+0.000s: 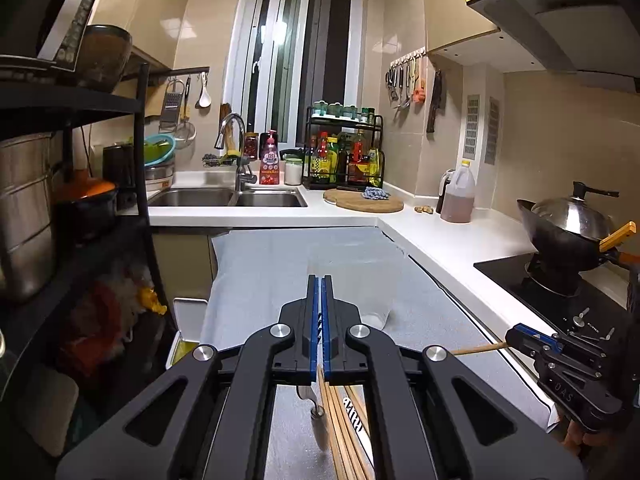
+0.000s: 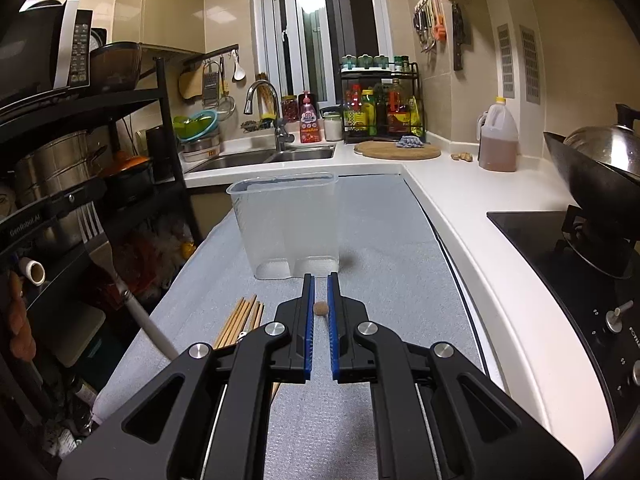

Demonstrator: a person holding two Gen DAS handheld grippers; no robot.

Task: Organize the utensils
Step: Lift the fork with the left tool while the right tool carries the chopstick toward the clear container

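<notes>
Left gripper (image 1: 321,280): clenched on a fork (image 2: 102,248), which the right view shows raised at the left, tines up.
Right gripper (image 2: 321,280): grasping one chopstick (image 1: 478,348) end-on, its round tip between the nearly closed jaws.
Chopsticks (image 2: 240,320): a loose bundle lying on the grey mat (image 2: 380,240), just left of the right gripper.
Bin (image 2: 286,224): clear plastic, upright on the mat, ahead of both grippers.
</notes>
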